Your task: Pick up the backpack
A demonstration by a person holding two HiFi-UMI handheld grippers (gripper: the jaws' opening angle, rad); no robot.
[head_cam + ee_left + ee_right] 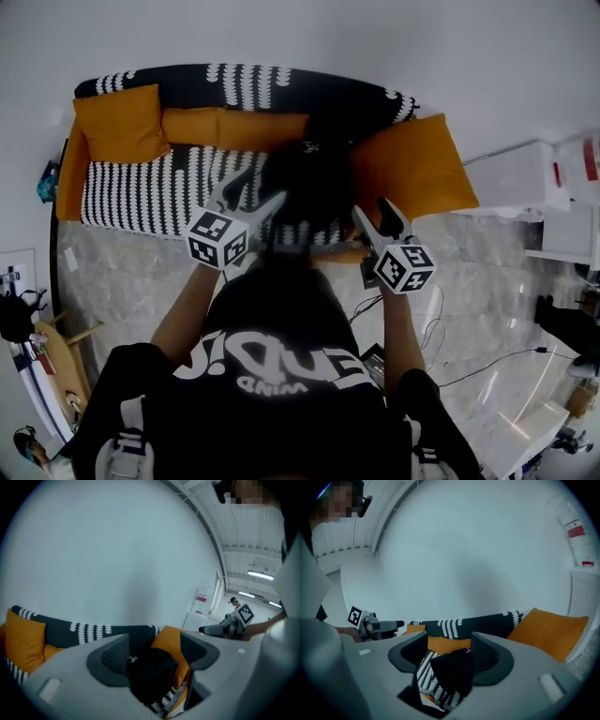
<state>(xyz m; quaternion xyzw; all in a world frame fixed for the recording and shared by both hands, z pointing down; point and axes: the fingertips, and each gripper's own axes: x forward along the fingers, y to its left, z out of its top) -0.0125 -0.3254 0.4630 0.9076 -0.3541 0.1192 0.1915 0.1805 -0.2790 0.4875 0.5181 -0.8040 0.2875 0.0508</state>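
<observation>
A black backpack [309, 187] sits upright on the seat of a black-and-white patterned sofa [141, 192], leaning toward a large orange cushion [412, 169]. In the head view my left gripper [253, 193] hovers at the backpack's left side and my right gripper [373, 212] at its right side, neither touching it. The left gripper view shows the backpack [152, 672] beyond the wide-apart jaws of the left gripper [157, 653], with nothing pressed between them. In the right gripper view the backpack [454, 674] likewise lies past the spread jaws of the right gripper [450, 656].
Orange cushions [122, 122] line the sofa's left end and back. A white cabinet [516, 178] stands right of the sofa. Cables [469, 366] trail over the marble floor at the right. A small wooden table [56, 366] is at the lower left.
</observation>
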